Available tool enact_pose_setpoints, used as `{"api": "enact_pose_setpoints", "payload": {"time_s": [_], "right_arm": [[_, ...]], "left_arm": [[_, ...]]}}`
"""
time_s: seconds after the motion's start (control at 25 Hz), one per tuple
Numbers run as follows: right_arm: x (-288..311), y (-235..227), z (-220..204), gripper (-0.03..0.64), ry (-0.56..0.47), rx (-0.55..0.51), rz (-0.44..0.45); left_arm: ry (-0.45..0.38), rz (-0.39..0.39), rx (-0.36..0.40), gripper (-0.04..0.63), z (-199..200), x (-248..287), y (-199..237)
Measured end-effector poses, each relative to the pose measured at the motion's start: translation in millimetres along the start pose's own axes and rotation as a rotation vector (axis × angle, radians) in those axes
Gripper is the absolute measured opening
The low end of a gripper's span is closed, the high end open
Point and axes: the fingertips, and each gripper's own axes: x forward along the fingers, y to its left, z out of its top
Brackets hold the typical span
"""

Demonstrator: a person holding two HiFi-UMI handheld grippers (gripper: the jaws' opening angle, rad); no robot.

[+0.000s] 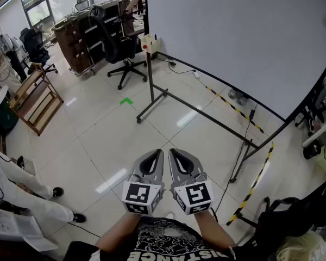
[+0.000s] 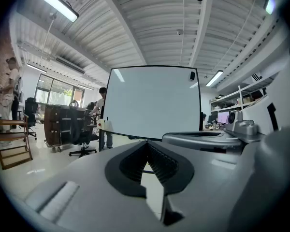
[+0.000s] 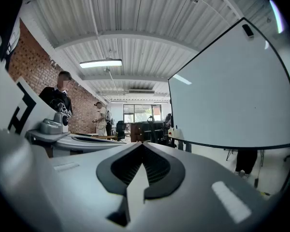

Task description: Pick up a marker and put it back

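step: pre-pick, nothing grasped yet | L claw (image 1: 157, 154) clenched, empty; R claw (image 1: 173, 153) clenched, empty; side by side | marker: not seen in any view, prob. at whiteboard (image 1: 239, 37) | next: close in on board, locate marker, open one claw

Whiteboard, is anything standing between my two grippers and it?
Nothing visible does. Only floor and the board's own low stand lie between the shut left gripper, the shut right gripper and the whiteboard. No marker can be made out.
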Motion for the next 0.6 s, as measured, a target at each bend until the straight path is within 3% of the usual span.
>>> {"api": "enact_pose_setpoints", "payload": {"time_s": [0.6], "right_arm": [[57,-35,-6,0.0,-0.003,-0.026,0.018]], "left_arm": [[-0.016,0.013,-0.012,0.003,1,61,33]]}}
